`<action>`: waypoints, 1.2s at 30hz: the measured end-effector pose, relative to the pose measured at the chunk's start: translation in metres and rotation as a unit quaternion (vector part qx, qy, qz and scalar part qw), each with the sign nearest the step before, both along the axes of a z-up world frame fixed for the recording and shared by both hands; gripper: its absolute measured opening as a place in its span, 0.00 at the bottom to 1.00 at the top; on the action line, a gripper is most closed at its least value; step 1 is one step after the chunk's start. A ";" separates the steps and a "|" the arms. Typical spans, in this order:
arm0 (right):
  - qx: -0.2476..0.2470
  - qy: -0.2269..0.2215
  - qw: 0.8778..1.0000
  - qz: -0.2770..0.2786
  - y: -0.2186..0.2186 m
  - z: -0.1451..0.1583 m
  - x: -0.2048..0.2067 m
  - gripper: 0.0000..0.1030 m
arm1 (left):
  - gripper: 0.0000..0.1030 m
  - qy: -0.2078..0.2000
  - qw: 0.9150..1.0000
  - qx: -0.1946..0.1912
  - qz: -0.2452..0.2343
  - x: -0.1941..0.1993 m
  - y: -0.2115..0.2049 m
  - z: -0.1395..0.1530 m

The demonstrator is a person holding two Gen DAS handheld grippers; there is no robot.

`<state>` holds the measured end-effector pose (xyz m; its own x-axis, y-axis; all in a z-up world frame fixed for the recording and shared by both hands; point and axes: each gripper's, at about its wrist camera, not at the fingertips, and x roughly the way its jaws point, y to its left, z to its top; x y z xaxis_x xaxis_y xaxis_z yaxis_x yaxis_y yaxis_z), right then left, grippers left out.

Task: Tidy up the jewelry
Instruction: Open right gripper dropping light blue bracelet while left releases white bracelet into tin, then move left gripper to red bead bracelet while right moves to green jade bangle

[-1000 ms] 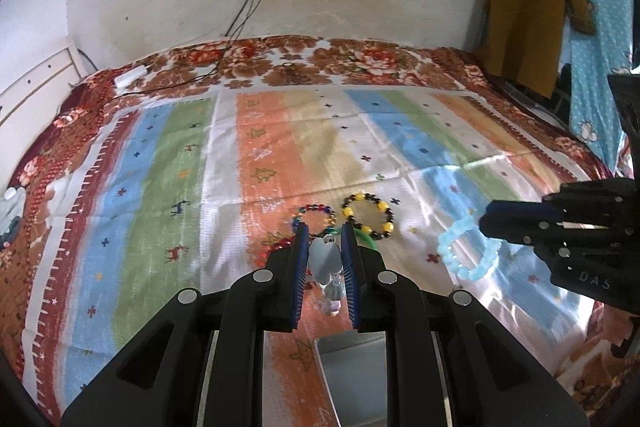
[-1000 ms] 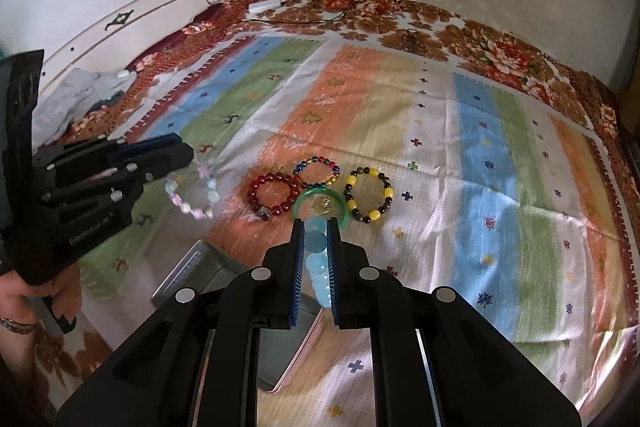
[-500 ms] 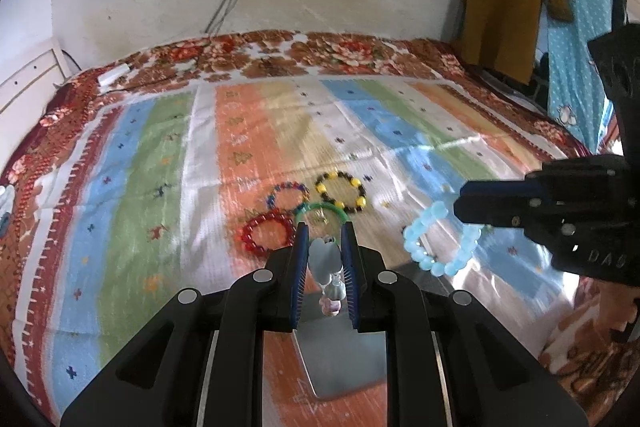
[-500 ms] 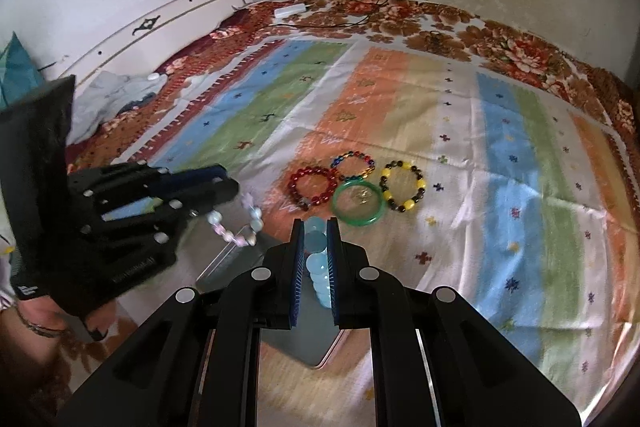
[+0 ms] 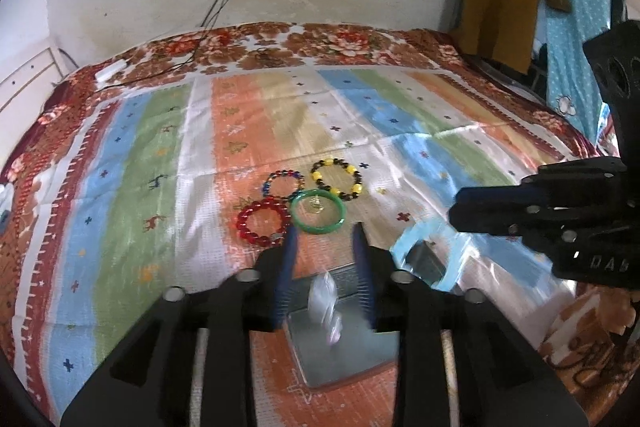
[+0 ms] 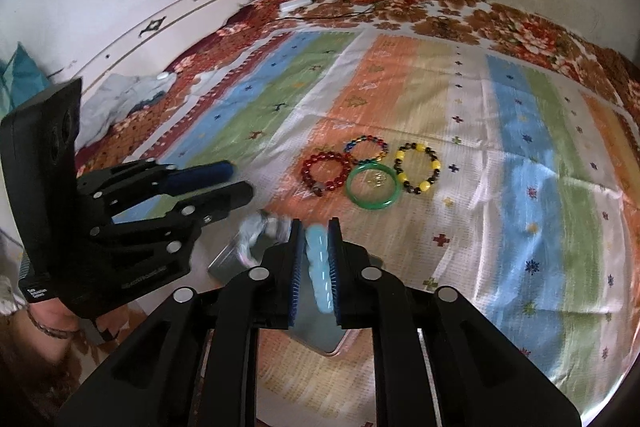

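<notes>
The left tongs [image 5: 324, 247], clamped on the pale beaded bracelet [image 5: 327, 301] a second ago, are opening; it blurs loose between them over the metal tin [image 5: 348, 359]. The right tongs [image 6: 315, 241] are opening around the light-blue bracelet [image 6: 319, 269], contact unclear. Tin mostly hidden.

Striped bedspread [image 5: 160, 155]; red bracelet [image 5: 262, 223], green bangle [image 5: 318, 217].

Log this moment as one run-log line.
left gripper: opening, pale clear bead bracelet dropping | right gripper: opening, light blue bead bracelet between pads | below: grey metal tray
</notes>
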<state>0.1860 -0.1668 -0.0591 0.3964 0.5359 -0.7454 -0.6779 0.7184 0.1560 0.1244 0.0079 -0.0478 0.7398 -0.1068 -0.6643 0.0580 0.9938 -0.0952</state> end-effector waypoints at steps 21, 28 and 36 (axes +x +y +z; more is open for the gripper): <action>-0.032 0.019 0.998 -0.046 -0.003 -0.019 0.039 0.40 | 0.48 0.051 0.996 -0.010 0.077 0.036 0.058 -0.022; -0.055 0.017 0.997 -0.046 0.004 -0.026 0.052 0.46 | 0.50 0.069 0.994 -0.014 0.079 0.053 0.062 -0.030; -0.060 0.037 0.996 -0.055 0.004 -0.035 0.069 0.46 | 0.51 0.092 0.992 -0.014 0.084 0.073 0.067 -0.041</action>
